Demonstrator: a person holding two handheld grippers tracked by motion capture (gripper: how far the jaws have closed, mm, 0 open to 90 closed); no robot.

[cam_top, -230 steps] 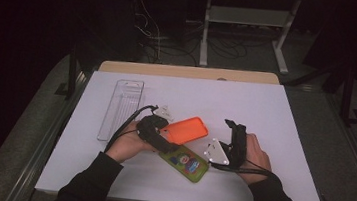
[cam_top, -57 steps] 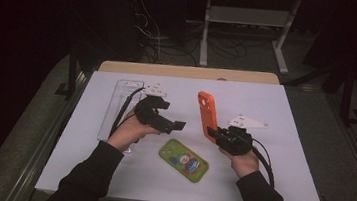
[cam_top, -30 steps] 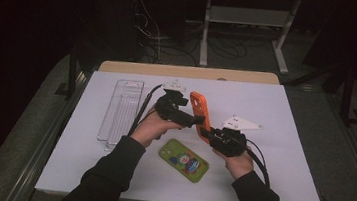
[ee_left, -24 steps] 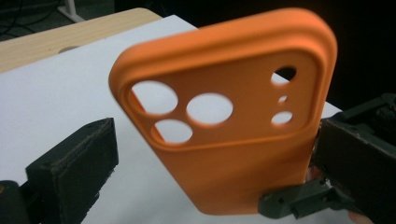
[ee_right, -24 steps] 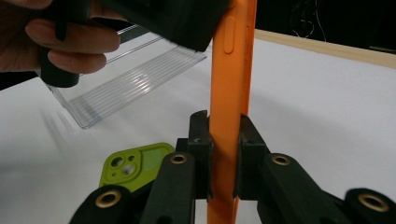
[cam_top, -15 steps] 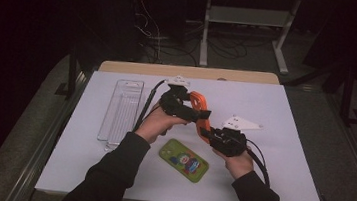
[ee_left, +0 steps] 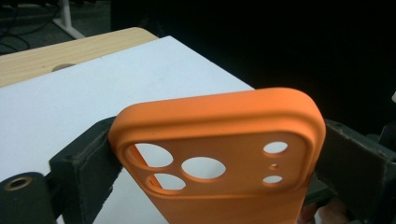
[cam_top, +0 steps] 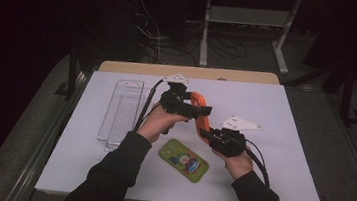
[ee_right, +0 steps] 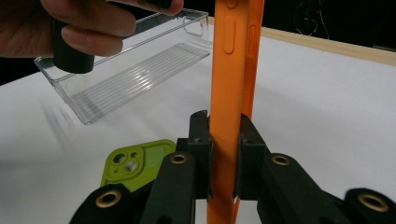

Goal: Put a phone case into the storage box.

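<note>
The matte orange phone case [ee_left: 219, 154], soft-looking with rounded corners and round camera holes, stands clamped edgewise between the right gripper [ee_right: 224, 140] fingers. The left gripper [ee_left: 219, 186] fingers have just been closing across its camera end, pads touching both sides, above the white surface [cam_top: 286, 157].
</note>
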